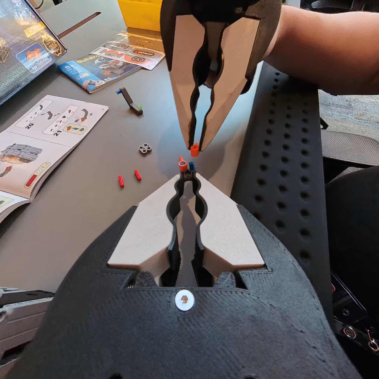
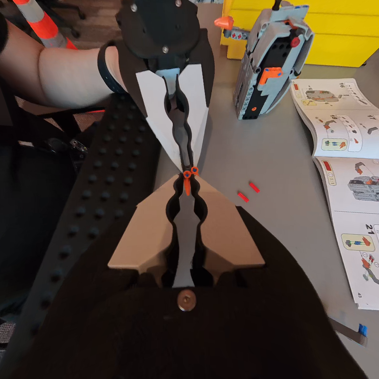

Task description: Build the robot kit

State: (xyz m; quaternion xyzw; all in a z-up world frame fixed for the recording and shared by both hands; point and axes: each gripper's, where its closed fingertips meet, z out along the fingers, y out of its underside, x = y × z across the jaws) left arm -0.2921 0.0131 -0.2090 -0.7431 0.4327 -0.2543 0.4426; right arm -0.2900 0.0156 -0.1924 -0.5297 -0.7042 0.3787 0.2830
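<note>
My left gripper (image 1: 187, 174) is shut on a small dark connector (image 1: 187, 176). The connector carries an orange spike piece (image 1: 182, 165) and a bare blue pin (image 1: 191, 165). My right gripper (image 1: 194, 146) comes down from above, shut on a second orange spike piece (image 1: 194, 151). That piece hangs just above the blue pin, a small gap apart. In the right wrist view my right gripper (image 2: 187, 179) holds its orange spike piece (image 2: 187, 185) tip to tip with the left gripper (image 2: 187, 166). The other orange piece (image 2: 194, 170) sits beside it.
On the grey table (image 1: 82, 225) lie two red pins (image 1: 121, 181), grey connectors (image 1: 145, 148), a dark bent beam (image 1: 131, 101) and an open instruction booklet (image 1: 41, 143). A grey model (image 2: 270, 67) stands by a yellow box (image 2: 328, 30). A black perforated panel (image 1: 287, 164) borders the table edge. My left and right fingertips are right by each other. Left tips and right tips are each some 15 centimeters from the grey model (image 2: 270, 67).
</note>
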